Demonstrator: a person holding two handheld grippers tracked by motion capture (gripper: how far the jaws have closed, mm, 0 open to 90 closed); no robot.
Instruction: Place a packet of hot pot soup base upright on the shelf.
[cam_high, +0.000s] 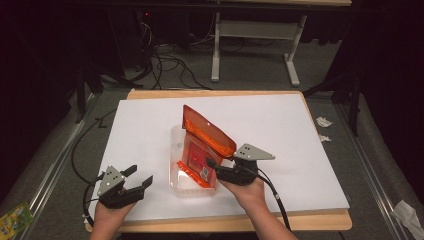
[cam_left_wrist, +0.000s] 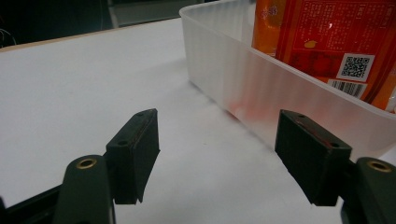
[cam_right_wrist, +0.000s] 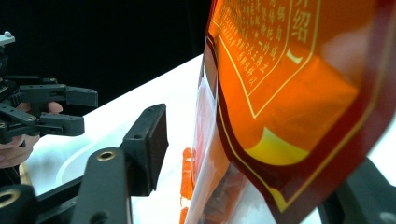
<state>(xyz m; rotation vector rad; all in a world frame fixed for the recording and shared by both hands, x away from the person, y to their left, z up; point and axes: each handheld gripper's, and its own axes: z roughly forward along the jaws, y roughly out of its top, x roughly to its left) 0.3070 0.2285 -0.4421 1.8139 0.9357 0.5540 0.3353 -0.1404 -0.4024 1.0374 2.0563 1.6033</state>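
An orange snack bag stands tilted in a clear plastic tub at the middle of the white sheet. My right gripper reaches into the tub from the right, at the bag's lower part. In the right gripper view the bag lies between its jaws; the left pad stands apart from it and the right jaw is hidden behind it. My left gripper rests open and holds nothing, left of the tub. The left gripper view has the tub wall just ahead of it, with the bag behind.
The white sheet covers a wooden table. On the floor lie cables, a table frame, crumpled papers to the right and a green packet at the lower left.
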